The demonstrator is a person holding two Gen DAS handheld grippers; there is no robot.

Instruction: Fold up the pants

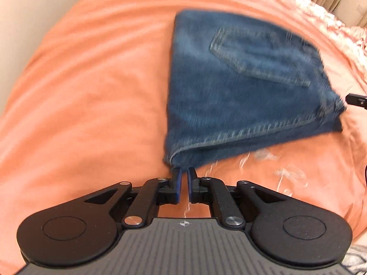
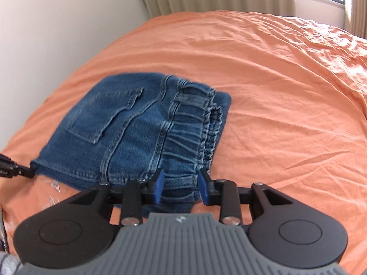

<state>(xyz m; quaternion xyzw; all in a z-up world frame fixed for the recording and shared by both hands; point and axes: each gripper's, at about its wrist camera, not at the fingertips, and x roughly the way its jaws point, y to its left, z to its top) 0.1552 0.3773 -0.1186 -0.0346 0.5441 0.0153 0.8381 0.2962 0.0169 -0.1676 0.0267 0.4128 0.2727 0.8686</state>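
The left gripper point(image 1: 184, 178) is nearly closed, its pads just off the near corner of the jeans point(image 1: 240, 87), gripping nothing. The right gripper point(image 2: 181, 184) stands wide, straddling the elastic waistband point(image 2: 195, 123) without pinching it. The jeans lie folded into a compact stack on the orange bedsheet point(image 2: 286, 91). The fold looks finished: back both grippers straight off, low and slow, so no edge snags or lifts

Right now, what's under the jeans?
An orange sheet spreads out around the folded jeans. Whatever sits directly beneath them is covered, so I can't see it.
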